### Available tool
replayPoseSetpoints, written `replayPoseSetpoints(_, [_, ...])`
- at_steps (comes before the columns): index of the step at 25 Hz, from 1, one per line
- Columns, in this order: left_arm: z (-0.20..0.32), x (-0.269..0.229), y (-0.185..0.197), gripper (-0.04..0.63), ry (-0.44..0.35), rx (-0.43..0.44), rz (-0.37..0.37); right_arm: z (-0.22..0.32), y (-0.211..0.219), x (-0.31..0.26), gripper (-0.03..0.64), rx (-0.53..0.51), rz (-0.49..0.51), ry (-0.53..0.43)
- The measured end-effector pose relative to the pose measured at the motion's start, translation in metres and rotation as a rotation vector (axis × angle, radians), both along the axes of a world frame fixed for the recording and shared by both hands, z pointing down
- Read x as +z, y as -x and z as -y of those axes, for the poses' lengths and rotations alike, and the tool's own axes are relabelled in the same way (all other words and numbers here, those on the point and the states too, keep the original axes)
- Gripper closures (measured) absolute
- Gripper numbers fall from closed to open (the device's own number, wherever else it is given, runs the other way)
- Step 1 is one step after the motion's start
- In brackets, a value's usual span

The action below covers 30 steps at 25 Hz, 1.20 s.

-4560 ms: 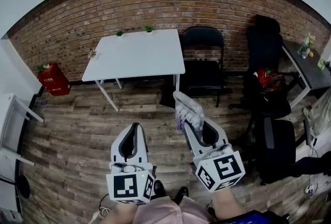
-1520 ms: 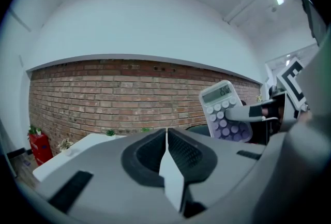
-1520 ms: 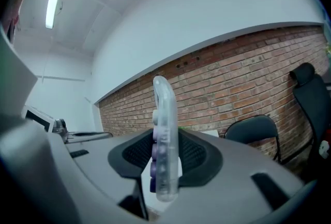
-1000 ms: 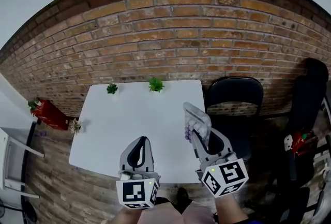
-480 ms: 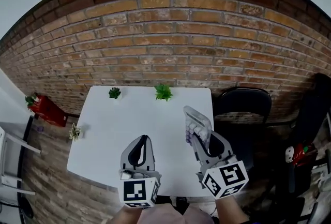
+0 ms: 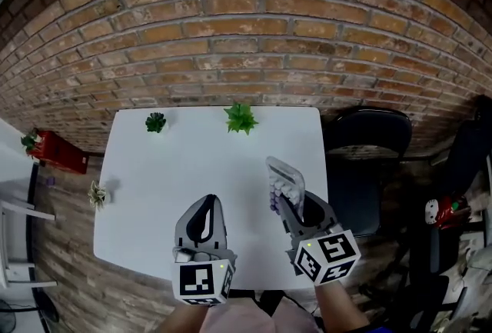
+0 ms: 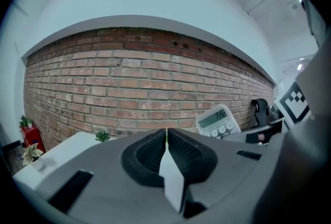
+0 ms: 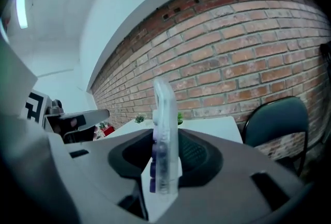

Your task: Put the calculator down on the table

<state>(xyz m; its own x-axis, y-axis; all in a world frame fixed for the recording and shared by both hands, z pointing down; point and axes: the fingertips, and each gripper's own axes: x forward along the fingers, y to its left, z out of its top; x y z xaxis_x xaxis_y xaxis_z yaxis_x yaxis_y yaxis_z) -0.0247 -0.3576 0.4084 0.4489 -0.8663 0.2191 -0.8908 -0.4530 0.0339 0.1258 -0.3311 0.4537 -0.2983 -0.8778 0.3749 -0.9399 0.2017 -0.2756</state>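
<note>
Of the two tongs, the right gripper [image 6: 290, 204] is clenching the calculator [image 6: 283, 179] by its lower end. Its jaws are standing partway apart because the calculator's body is filling the gap between them. The left gripper [image 6: 206, 207] is pressed closed on nothing, with its pads meeting edge to edge in its own view. It seems to be riding along idle, since the job needs only one hand.

The calculator is standing on edge, rising out of the jaws. Its keys and display are facing left toward the other gripper, so the thin sides are what the pads are bearing on. It is hanging over the near right part of the white table [image 6: 177, 170], close to the right edge. It looks to be clear of the surface, though no view is showing the gap plainly.

Two small plants [image 6: 241, 118] are sitting at the far edge against the brick wall [image 6: 231, 39], well apart from the calculator, and a dark chair [image 6: 367, 141] is standing just right of the table.

The set-down is probably calling for lowering and tipping the calculator flat before the jaws let go. Otherwise it is likely to topple from that upright pose.
</note>
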Motion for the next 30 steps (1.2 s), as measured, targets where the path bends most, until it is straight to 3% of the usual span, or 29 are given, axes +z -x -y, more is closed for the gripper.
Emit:
replayPoseSetpoints(8, [0.021,0.04,0.018,0.575,0.092,-0.015,0.006,0.017,0.02,0.056,0.484,-0.019,0.006,0.137])
replayPoseSetpoints(13, [0.03,0.061,0.028,0.575,0.13,-0.021,0.006,0.022,0.037,0.088,0.483,-0.035,0.084,0.227])
replayPoseSetpoints(30, [0.052,0.086,0.035,0.575,0.182,-0.02,0.013,0.036,0.051,0.128,0.477,-0.033,0.195,0.348])
